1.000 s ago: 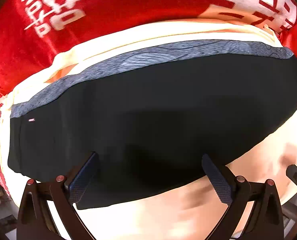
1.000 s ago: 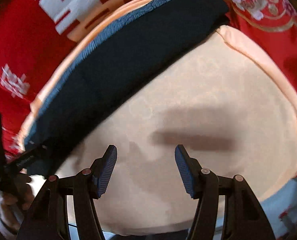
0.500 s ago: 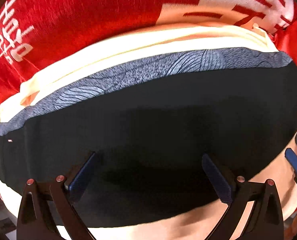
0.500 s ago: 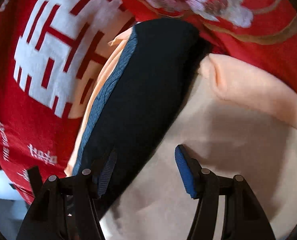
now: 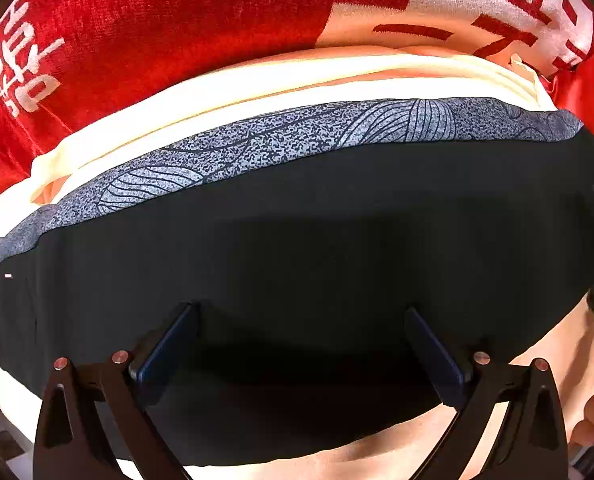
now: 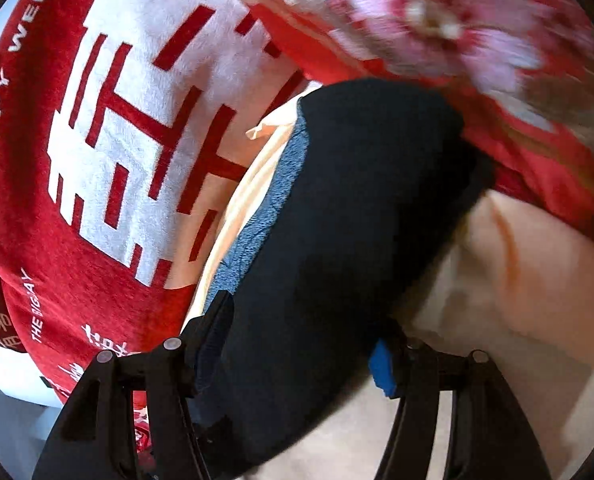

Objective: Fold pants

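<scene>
Pants (image 5: 317, 248), black with a grey patterned band (image 5: 297, 136) along the far edge, lie flat as a folded piece on a cream cloth (image 5: 225, 92), and under this is a red blanket (image 5: 157, 32) with white signs. In the left view the left gripper (image 5: 301, 344) hovers over the near edge of the black fabric with its jaws wide and nothing between them. In the right view the right gripper (image 6: 301, 344) is also wide, and one narrow end of the pants sits between its fingers, but the jaws are not closed on it.

I judge that the next fold is only being prepared. The risk is that a gripper closes too deep and takes the cream cloth together with the pants, so both lift. Also, if only the top layer is pinched, the layers below can slide and the fold opens. The right view is blurred at the top, so a fast movement can miss the edge.
</scene>
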The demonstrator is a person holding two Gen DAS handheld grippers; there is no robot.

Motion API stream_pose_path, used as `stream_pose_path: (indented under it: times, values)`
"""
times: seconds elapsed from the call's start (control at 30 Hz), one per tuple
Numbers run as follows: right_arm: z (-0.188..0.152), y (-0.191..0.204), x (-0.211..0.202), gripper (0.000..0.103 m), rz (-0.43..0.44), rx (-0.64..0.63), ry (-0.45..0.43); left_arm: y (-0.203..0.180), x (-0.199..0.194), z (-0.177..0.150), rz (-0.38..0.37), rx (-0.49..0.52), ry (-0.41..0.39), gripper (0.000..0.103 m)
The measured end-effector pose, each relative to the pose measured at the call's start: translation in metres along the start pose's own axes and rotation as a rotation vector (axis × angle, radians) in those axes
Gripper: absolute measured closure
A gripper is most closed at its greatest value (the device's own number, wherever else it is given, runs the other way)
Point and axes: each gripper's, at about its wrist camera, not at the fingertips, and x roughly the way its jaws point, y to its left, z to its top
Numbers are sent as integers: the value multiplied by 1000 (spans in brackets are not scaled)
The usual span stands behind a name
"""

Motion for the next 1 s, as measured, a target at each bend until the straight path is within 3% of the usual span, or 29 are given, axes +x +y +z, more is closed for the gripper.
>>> stream_pose_path:
  times: [0.03, 0.07, 0.1, 0.17, 0.33, 0.4, 0.5, 0.67, 0.87, 1.0]
  values:
    - [2, 3, 4, 51, -14, 3, 21, 2, 0, 1, 0, 2, 7, 0]
    - [4, 6, 8, 76, -56, 4, 51, 2, -2, 4, 0, 4, 14, 1]
    - [6, 7, 9, 82, -86, 0, 66, 1, -6, 6, -11, 5, 13, 13]
    - [9, 13, 6, 84, -91, -23, 81, -5, -16, 9, -47, 20, 1, 32]
    - [8, 46, -10, 84, -90, -166, 81, -37, -33, 12, -201, 53, -66, 33]
    - [8, 52, -13, 85, -91, -186, 81, -49, -25, 8, -220, 66, -62, 33]
    - [3, 60, -13, 85, -117, -235, 96, -48, -9, 0, -229, 26, -84, 33]
    - [-6, 85, -13, 85, -169, -352, 92, -50, -7, -7, -216, 60, -109, 33]
    - [-34, 136, -13, 85, -246, -583, 91, -45, -16, -10, -233, 73, -117, 33]
    - [-57, 167, -12, 85, -296, -714, 78, -6, -33, -19, -229, 19, -96, 33]
